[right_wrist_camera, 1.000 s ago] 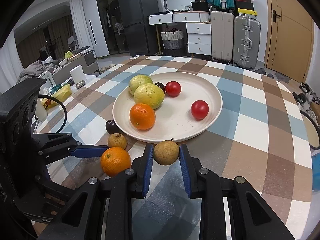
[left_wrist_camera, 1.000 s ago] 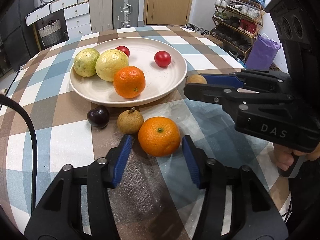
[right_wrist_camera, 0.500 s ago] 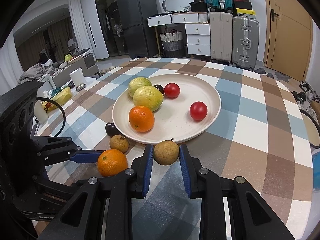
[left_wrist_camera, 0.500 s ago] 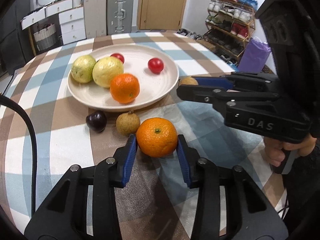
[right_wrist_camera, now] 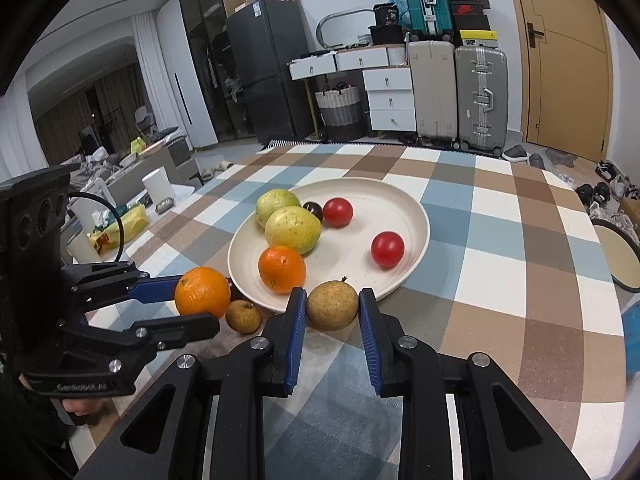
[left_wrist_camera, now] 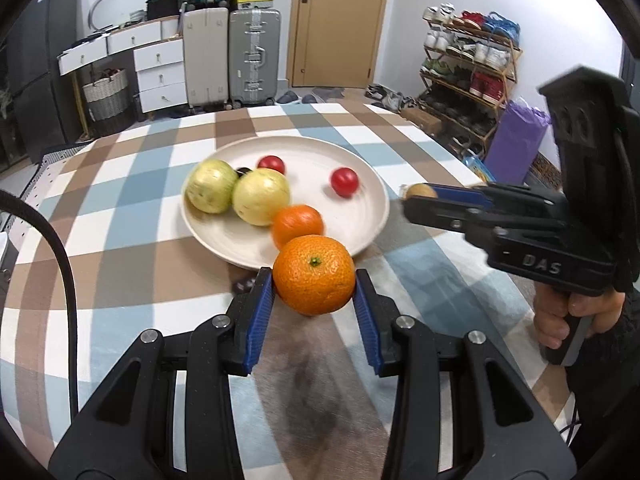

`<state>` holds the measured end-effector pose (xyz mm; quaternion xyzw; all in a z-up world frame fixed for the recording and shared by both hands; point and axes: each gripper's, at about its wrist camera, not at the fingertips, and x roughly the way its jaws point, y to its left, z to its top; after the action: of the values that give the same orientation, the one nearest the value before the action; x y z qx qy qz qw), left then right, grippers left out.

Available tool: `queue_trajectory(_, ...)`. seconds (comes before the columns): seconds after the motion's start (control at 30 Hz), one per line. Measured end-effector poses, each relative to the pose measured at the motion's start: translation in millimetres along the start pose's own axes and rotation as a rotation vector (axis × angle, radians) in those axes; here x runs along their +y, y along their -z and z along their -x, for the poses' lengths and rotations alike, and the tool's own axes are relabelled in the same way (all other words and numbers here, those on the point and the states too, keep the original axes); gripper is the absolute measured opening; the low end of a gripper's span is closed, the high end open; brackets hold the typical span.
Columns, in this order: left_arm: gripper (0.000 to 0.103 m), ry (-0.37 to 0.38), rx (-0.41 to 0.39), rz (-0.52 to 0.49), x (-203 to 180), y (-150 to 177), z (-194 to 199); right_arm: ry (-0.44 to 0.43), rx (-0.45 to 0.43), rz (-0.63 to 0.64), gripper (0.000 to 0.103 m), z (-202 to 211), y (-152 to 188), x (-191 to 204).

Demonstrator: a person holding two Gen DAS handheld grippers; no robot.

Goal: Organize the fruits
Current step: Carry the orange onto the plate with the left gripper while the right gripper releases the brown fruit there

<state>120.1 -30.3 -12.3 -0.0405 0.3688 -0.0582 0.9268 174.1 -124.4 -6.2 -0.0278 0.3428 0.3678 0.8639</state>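
Your left gripper (left_wrist_camera: 314,286): clamped on orange (left_wrist_camera: 314,275); right gripper (right_wrist_camera: 333,308): clamped on brown fruit (right_wrist_camera: 332,305), beside plate (right_wrist_camera: 412,208)

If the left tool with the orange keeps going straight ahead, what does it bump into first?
Probably the near rim of the plate, then the other orange lying on it, unless the left tool is high enough to pass over; height is hard to judge.

Two oranges (right_wrist_camera: 202,291) (right_wrist_camera: 282,269), two tomatoes (right_wrist_camera: 338,211) (right_wrist_camera: 387,249), two guavas (right_wrist_camera: 277,205) (right_wrist_camera: 293,229).
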Motion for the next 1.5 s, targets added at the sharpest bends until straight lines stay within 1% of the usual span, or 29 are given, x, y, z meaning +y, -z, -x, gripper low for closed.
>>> queue_trajectory(0.13,0.037,-0.022,-0.015,0.007,12,-7,1,0.023,-0.029,-0.006,0.027,4,-2,-1)
queue_trajectory(0.33,0.037,-0.049,-0.03,0.025,28,-20,-4,0.045,-0.035,-0.005,0.027,2,-3,-3)
queue_trajectory(0.6,0.037,-0.065,-0.023,0.046,42,-31,-21,0.018,-0.031,-0.008,0.027,-2,-5,-3)
queue_trajectory(0.93,0.037,-0.081,-0.029,0.045,50,-40,-37,0.028,-0.033,-0.013,0.027,-7,-23,-1)
queue_trajectory(1.23,0.037,-0.077,-0.013,0.05,59,-40,-51,0.025,-0.011,-0.007,0.027,-26,-37,0)
queue_trajectory(1.37,0.037,-0.057,-0.006,0.053,62,-37,-57,0.023,-0.008,-0.027,0.027,-31,-35,-4)
queue_trajectory(1.5,0.037,-0.067,0.004,0.033,58,-35,-61,0.023,0.007,-0.046,0.027,-36,-29,-9)
